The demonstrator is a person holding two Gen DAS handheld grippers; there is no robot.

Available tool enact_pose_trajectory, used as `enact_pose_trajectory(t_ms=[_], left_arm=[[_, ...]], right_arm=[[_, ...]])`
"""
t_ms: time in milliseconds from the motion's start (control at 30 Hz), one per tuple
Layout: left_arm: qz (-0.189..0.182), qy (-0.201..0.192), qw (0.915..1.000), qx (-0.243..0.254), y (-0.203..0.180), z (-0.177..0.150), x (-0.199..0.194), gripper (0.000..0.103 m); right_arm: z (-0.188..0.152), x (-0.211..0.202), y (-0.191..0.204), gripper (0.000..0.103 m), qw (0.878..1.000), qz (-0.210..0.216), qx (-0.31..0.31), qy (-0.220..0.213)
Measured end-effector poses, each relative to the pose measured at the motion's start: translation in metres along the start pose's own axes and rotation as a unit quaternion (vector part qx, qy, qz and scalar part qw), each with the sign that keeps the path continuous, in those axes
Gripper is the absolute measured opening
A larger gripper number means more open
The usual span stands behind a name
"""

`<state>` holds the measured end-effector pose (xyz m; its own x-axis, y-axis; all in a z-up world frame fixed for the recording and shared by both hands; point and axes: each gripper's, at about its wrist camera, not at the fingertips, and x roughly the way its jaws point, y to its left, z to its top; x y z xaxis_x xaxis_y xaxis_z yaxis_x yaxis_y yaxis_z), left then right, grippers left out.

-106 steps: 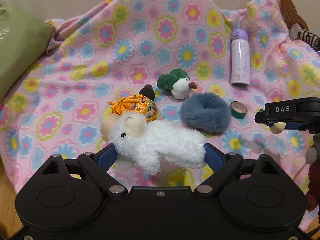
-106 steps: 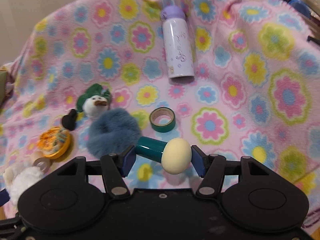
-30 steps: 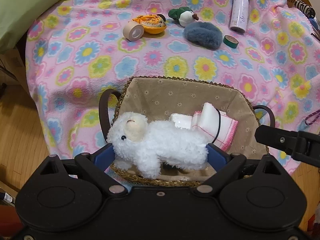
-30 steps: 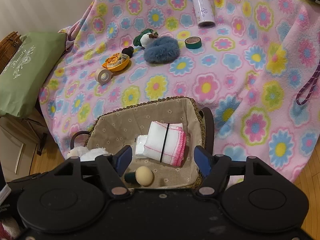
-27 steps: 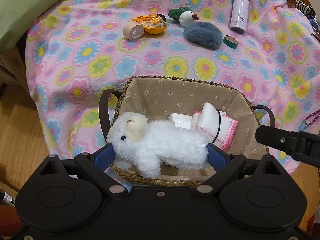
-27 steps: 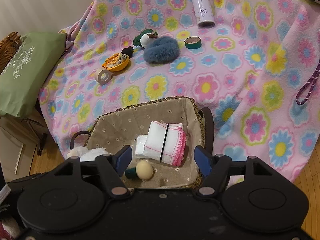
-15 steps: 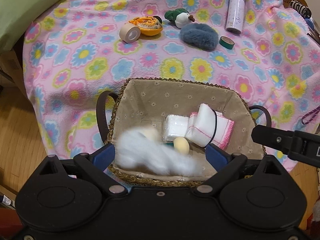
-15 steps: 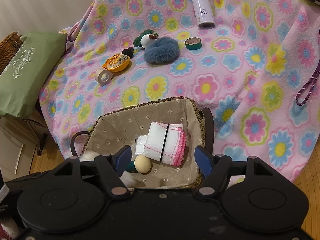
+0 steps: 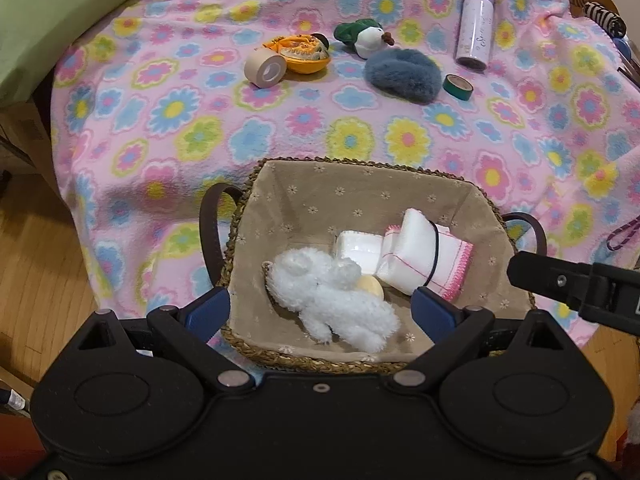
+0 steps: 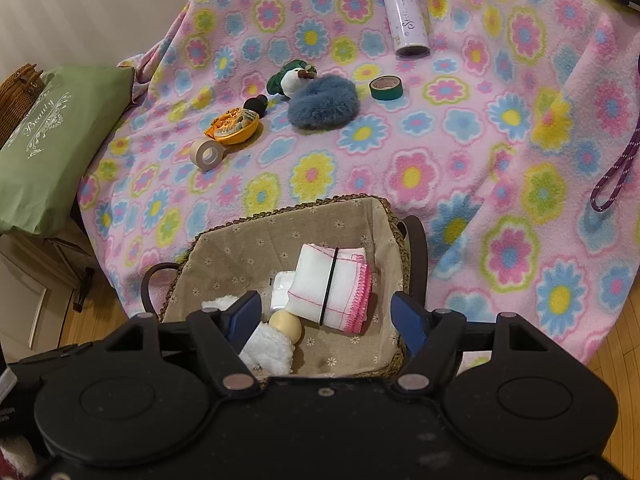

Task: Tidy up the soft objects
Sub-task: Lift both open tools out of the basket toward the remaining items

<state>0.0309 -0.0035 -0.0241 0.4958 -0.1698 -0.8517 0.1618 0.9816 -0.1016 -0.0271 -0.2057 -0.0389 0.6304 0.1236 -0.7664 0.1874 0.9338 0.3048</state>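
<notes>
A white plush sheep (image 9: pixel 332 296) lies loose on the lining of the woven basket (image 9: pixel 360 162), below my left gripper (image 9: pixel 320 312), which is open and holds nothing. A cream-headed toy (image 9: pixel 374 286) pokes out beside the sheep, next to a banded white cloth with a pink edge (image 9: pixel 424 256). My right gripper (image 10: pixel 327 318) hangs over the same basket (image 10: pixel 288 210). Its jaws are opening and nothing is between them. Under it lie the cloth (image 10: pixel 332 284), the cream head (image 10: pixel 285 326) and part of the sheep (image 10: pixel 264 350).
On the flowered blanket (image 9: pixel 200 128) behind the basket lie a blue fluffy piece (image 9: pixel 400 76), a green-and-white plush duck (image 9: pixel 366 38), an orange toy (image 9: pixel 300 54), a beige tape roll (image 9: pixel 265 68), a green tape roll (image 9: pixel 458 87) and a purple bottle (image 9: pixel 476 24). A green cushion (image 10: pixel 52 140) is at the left.
The left gripper has let go of the white sheep, which dropped into the basket. The cream-headed toy has shifted up toward the cloth and is now partly covered by the sheep.
</notes>
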Motion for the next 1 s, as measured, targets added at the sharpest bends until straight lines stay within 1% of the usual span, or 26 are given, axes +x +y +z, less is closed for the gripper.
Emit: enact_pose_trajectory(t_ms=[133,400,567,700,1000], left_arm=[[0.011,-0.012,0.9999,0.001,0.0,0.0,-0.005,0.094],[0.047,-0.048,0.9977,0.0,0.004,0.004,-0.012,0.094],[0.051,-0.054,0.9973,0.0,0.007,0.012,-0.005,0.094],[0.053,-0.051,0.9973,0.006,0.008,0.025,0.005,0.094],[0.051,-0.043,0.9977,0.008,0.014,0.061,0.029,0.094]], right_arm=[[0.0,0.001,-0.001,0.072,1.0,-0.001,-0.001,0.001],[-0.001,0.008,0.0,0.073,1.0,-0.006,-0.013,0.009],[0.007,0.018,0.0,0.076,0.999,-0.02,-0.025,0.01],[0.021,0.029,-0.002,0.076,0.999,-0.022,-0.021,0.013],[0.065,0.059,-0.006,0.078,0.998,-0.05,-0.019,0.015]])
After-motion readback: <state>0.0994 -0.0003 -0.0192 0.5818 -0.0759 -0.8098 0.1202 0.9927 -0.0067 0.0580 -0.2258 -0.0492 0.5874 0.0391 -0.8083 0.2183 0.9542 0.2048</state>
